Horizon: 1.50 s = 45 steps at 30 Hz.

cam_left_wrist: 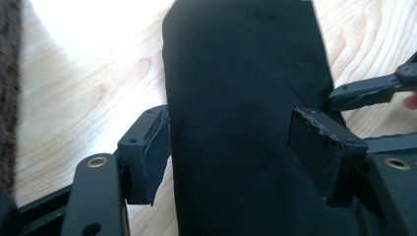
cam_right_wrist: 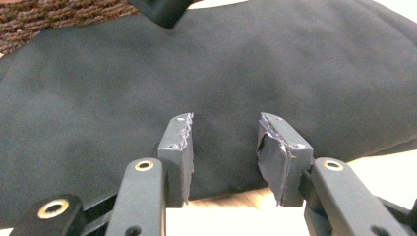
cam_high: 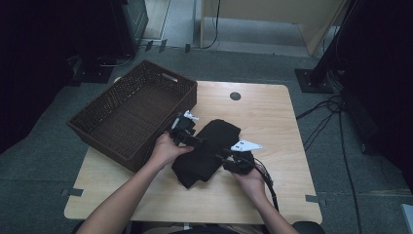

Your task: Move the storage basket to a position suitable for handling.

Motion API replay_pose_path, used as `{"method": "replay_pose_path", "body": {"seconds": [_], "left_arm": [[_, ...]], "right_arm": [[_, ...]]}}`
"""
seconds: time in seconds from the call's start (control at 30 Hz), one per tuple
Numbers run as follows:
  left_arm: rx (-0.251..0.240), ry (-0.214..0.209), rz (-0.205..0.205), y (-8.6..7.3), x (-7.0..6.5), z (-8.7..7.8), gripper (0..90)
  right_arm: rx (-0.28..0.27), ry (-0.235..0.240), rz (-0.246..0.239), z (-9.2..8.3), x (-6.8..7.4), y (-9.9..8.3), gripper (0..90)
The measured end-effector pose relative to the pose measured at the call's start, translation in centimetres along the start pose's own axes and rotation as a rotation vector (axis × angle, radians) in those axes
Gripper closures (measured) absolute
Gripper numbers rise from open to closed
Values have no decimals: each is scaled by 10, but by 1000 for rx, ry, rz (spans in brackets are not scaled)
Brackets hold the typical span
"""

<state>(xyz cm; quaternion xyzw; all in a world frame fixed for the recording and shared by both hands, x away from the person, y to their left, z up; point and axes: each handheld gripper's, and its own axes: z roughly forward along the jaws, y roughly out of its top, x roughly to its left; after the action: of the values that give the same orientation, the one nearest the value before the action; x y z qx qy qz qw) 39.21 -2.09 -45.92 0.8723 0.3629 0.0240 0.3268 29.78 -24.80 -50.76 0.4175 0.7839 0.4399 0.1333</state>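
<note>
We hold our left gripper [cam_high: 195, 141] with jaws released astride the folded black cloth [cam_high: 207, 152]; our right gripper [cam_high: 225, 155] meets the cloth's edge, jaws apart, gripping nothing.

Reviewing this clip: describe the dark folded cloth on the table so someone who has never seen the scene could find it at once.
Start at the light wooden table and find the brown woven basket on its left side. Just right of the basket, near the table's middle, lies the folded black cloth, between the left gripper and the right gripper. It is the one soft, flat, plain black thing there.
</note>
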Motion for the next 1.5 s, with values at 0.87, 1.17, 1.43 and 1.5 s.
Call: {"method": "replay_pose_path", "body": {"seconds": [0.87, 1.17, 1.43, 1.5], "left_arm": [[65, -144, -80, -10, 23, 33, 166], [70, -141, -59, -9, 19, 35, 216], [82, -127, -68, -7, 14, 34, 305], [78, -125, -68, -6, 13, 32, 365]], "right_arm": [[29, -2, -39, 26, -9, 3, 637], [32, -2, -42, 32, -10, 8, 637], [31, -8, -43, 35, -9, 10, 638], [29, -9, -44, 35, -9, 10, 638]]}}
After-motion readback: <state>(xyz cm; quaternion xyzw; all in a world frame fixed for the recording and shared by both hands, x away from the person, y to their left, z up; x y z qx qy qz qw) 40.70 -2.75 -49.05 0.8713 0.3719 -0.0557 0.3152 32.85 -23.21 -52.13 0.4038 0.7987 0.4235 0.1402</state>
